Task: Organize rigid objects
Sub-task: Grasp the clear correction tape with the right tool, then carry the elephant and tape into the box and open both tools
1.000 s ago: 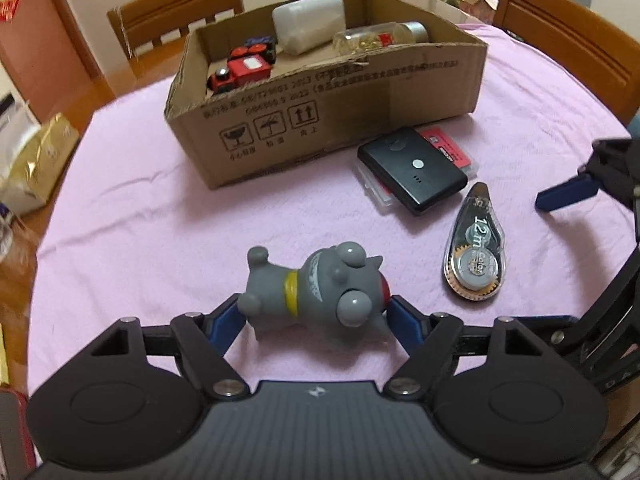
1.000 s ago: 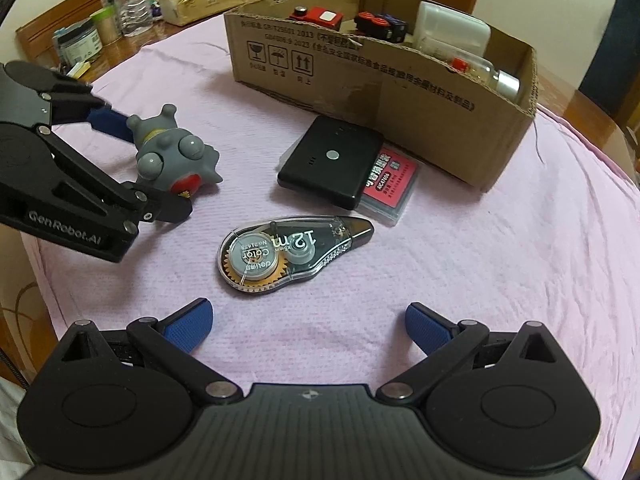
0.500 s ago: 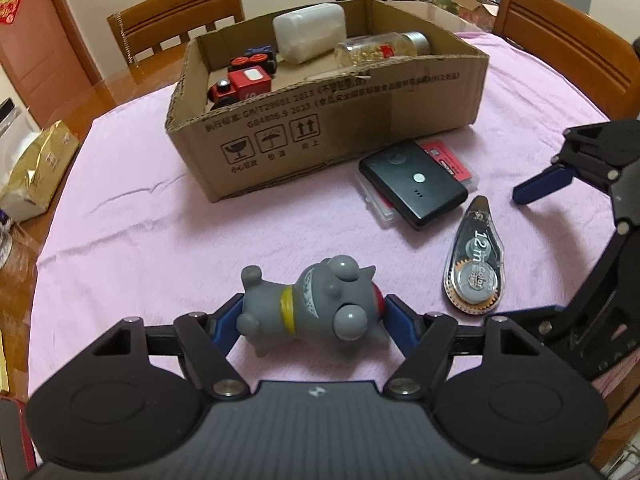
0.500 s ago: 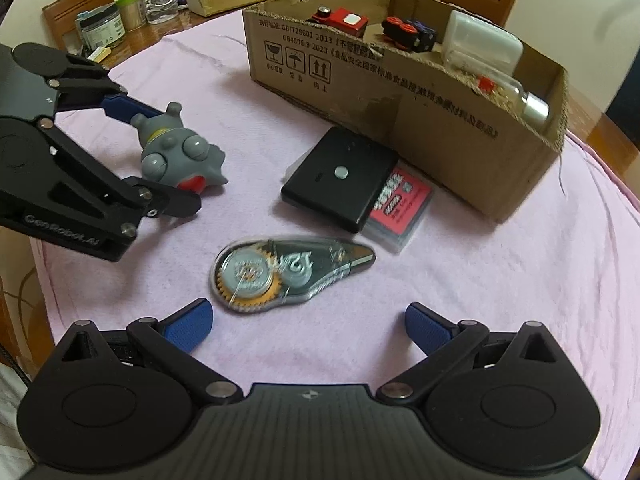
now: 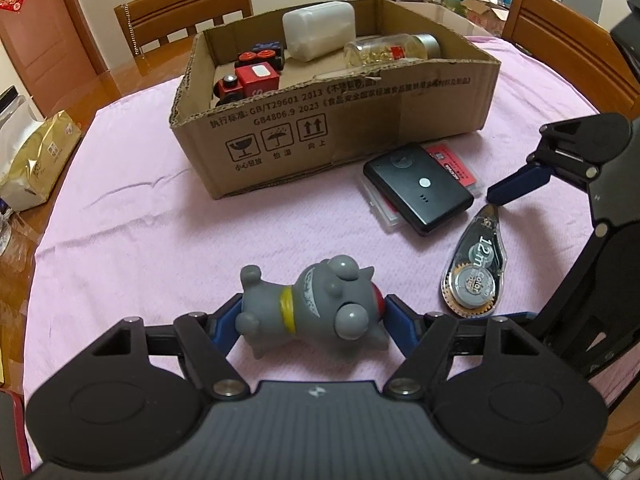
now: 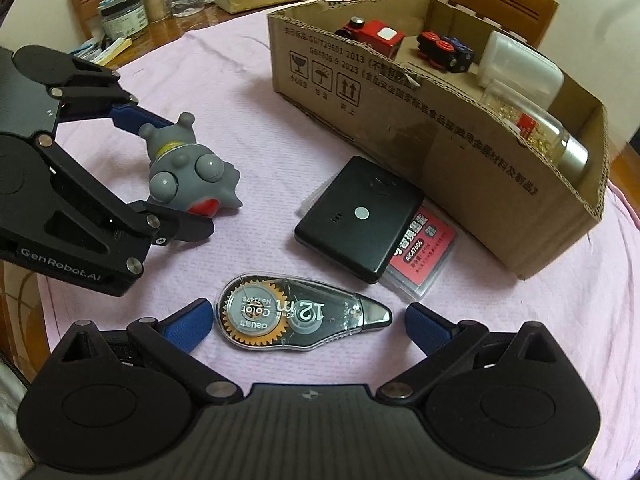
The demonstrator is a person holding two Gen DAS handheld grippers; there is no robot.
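Observation:
My left gripper point(image 5: 310, 318) is shut on a grey rubber toy point(image 5: 312, 306) with a yellow collar, held above the pink cloth; it also shows in the right wrist view point(image 6: 186, 174). My right gripper point(image 6: 306, 322) is open, its blue fingers on either side of a clear correction-tape dispenser point(image 6: 296, 318) lying on the cloth, also in the left wrist view point(image 5: 476, 264). A black power bank point(image 6: 358, 218) rests on a red card case point(image 6: 422, 254). An open cardboard box point(image 5: 340, 128) holds red toy trains point(image 5: 248, 80), a white container point(image 5: 320, 28) and a glass bottle point(image 5: 390, 48).
A pink cloth point(image 5: 140, 220) covers the round table. A gold packet point(image 5: 36, 160) lies at the left edge. Jars and bottles point(image 6: 124, 12) stand beyond the cloth. Wooden chairs point(image 5: 180, 8) stand behind the table.
My left gripper has lifted the grey toy off the cloth and drawn back. My right gripper has moved forward so its open fingers now flank the tape dispenser.

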